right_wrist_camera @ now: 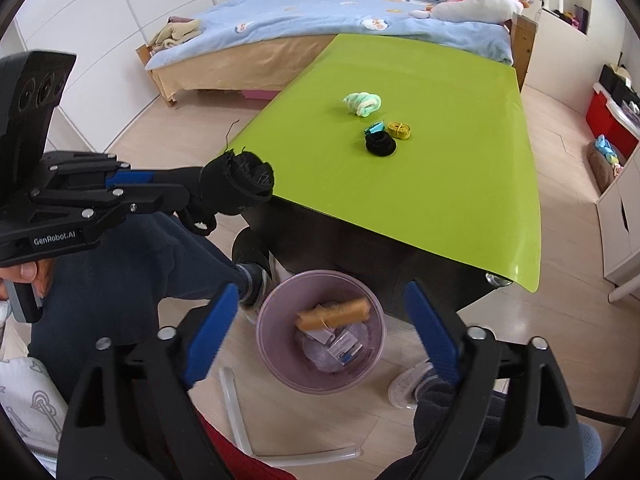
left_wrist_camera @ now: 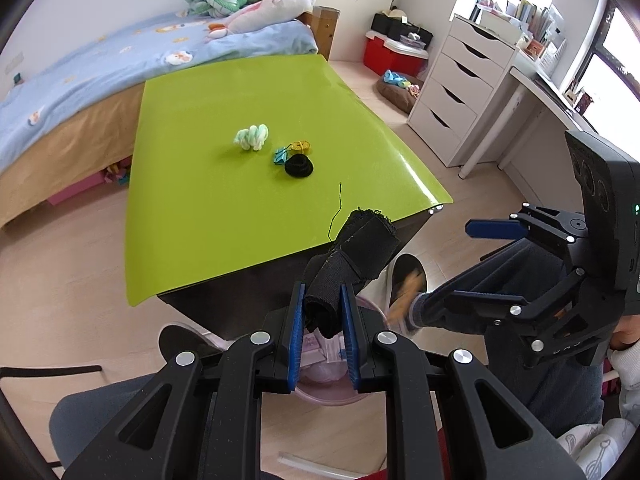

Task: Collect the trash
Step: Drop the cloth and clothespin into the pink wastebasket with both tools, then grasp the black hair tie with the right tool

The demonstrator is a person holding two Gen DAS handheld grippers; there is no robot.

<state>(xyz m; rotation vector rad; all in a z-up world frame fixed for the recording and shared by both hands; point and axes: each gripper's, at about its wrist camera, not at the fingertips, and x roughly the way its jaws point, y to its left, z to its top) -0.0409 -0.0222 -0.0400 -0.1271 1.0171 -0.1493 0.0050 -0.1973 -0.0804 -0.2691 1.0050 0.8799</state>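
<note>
Between the left claw (left_wrist_camera: 323, 334) pads, a frayed black cloth roll (left_wrist_camera: 352, 256).

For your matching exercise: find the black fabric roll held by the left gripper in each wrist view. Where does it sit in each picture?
Left wrist view: black fabric roll low centre, clamped between the left gripper pads, above the bin.
Right wrist view: black fabric roll left of centre, at the table's near corner.
Shared landmark: green table.
</note>
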